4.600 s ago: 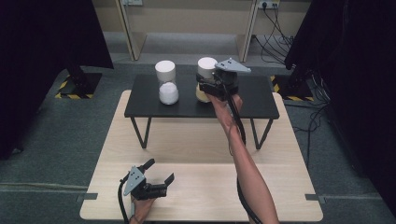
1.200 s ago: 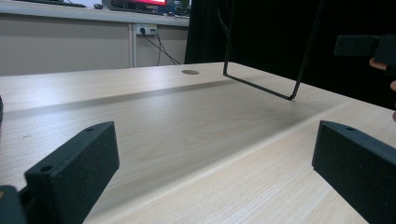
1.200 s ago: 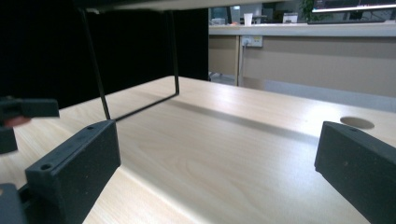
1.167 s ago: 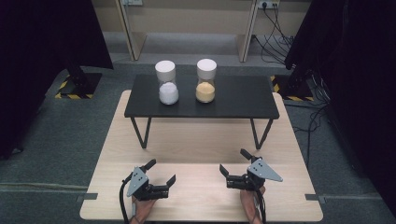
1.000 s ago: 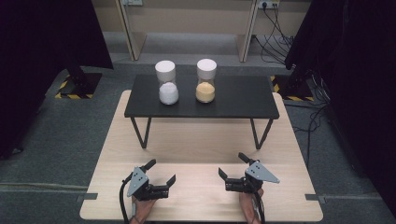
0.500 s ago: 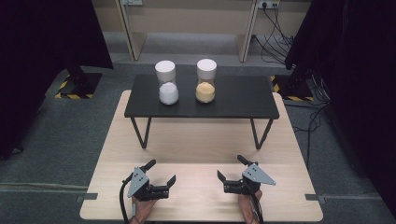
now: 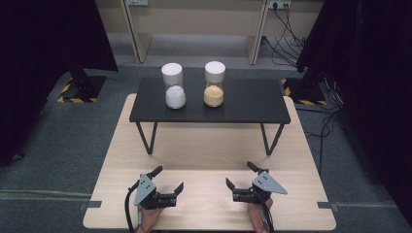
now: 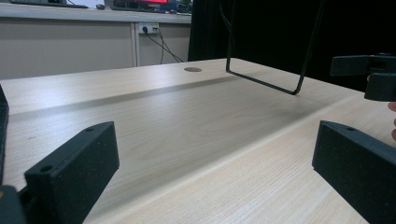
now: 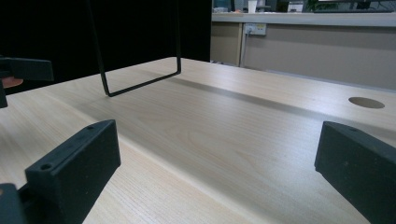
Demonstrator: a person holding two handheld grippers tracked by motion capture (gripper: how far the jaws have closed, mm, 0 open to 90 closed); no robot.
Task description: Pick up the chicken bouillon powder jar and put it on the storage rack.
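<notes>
Two sand timers stand on a low black bench [image 7: 252, 104] at the far side: one with white sand [image 7: 173, 87], one with yellow sand [image 7: 214, 85], both upright and side by side. My left gripper [image 7: 168, 178] rests near the front edge of the wooden table [image 7: 209, 150], open and holding nothing. To its right, my right gripper [image 7: 238, 174] is also open and holds nothing. In the left gripper view the left gripper [image 8: 210, 172] spans bare wood. In the right gripper view the right gripper [image 9: 215, 172] does the same. Both are far from the timers.
The bench's black wire legs [image 8: 299, 70] [image 9: 100, 70] stand on the table ahead of both grippers. A round cable hole [image 9: 366, 102] lies in the tabletop. Dark curtains flank the table, and cables lie on the floor at the back right [image 7: 291, 43].
The right gripper, earlier up at the yellow sand timer on the bench, has come back to the front edge and drifted slightly left. The left gripper has stayed put.
</notes>
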